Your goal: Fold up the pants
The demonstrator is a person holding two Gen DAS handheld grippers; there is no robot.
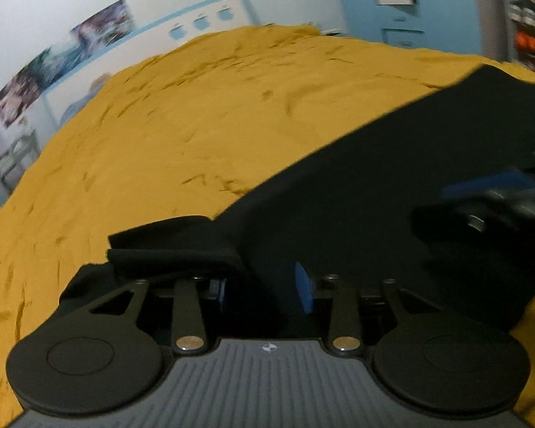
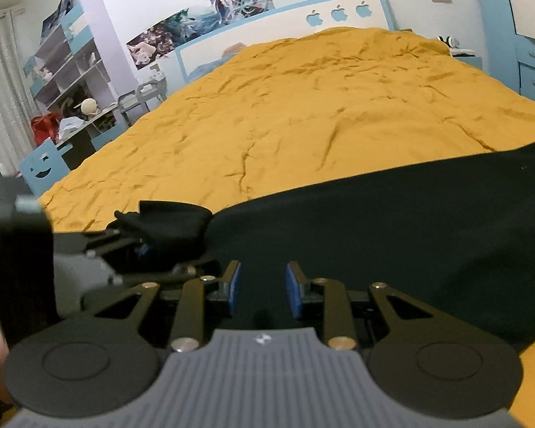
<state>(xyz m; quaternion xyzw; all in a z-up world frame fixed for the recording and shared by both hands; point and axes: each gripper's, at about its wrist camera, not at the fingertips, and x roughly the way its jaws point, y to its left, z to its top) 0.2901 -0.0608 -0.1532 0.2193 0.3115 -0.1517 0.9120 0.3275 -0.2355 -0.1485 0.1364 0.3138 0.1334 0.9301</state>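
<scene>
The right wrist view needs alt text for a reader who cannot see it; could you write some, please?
The right gripper, jaws open, sits over black pants spread on a yellow bedspread. The left gripper is at the pants' bunched end.

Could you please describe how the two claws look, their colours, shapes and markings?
The left claw and the right claw look alike: a grey ribbed body with a small white emblem, two round black discs at the sides, black linkage bars with silver pivot pins, and flat blue pads on the fingers. No cables or sleeves are visible.

Pants (image 1: 339,192) cut off at right edge; left gripper (image 1: 264,290) pads half buried in cloth.
</scene>
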